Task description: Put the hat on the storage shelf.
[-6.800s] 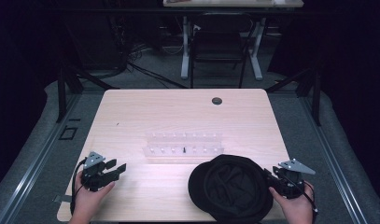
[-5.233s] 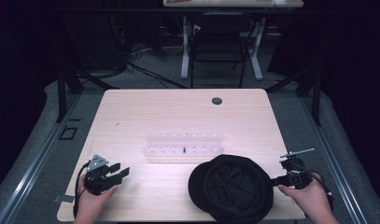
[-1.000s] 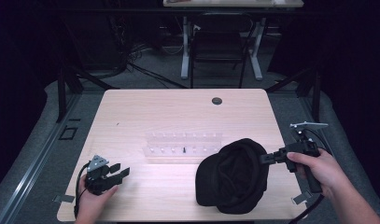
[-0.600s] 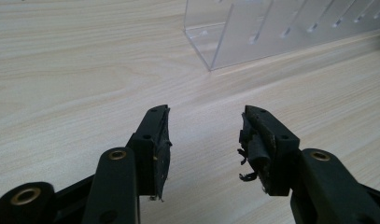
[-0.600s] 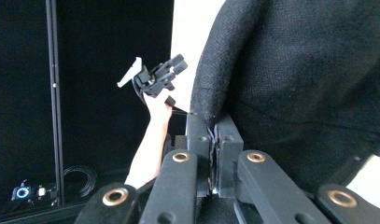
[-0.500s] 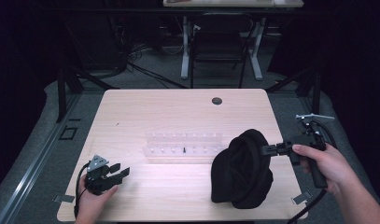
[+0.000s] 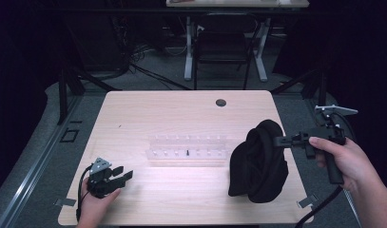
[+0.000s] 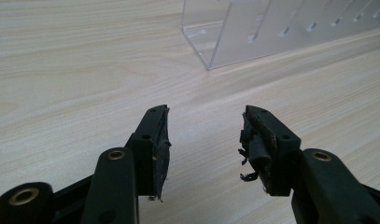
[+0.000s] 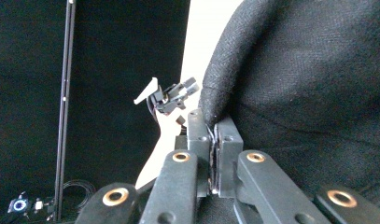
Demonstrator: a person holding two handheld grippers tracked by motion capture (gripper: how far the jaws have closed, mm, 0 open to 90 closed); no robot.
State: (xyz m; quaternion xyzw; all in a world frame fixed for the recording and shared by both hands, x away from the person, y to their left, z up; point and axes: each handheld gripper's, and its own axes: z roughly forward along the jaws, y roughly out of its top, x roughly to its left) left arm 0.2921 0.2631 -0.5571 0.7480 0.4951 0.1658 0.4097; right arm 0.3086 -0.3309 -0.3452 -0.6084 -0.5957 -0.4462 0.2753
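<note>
The right gripper (image 7: 280, 140), held at the table's (image 7: 181, 109) right edge, was clamped on the edge of a black cap (image 7: 258, 161), lifting one side while its lower part rested on the wood. The left gripper (image 7: 123, 173) sat on the near-left corner with jaws spread wide and nothing between them, near a clear plastic rack (image 7: 187, 148) at mid-table.

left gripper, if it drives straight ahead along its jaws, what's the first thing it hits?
Likely the clear acrylic rack. The left gripper is open over bare table, and the rack's near corner sits just right of the centreline, so it may only clip it.
</note>
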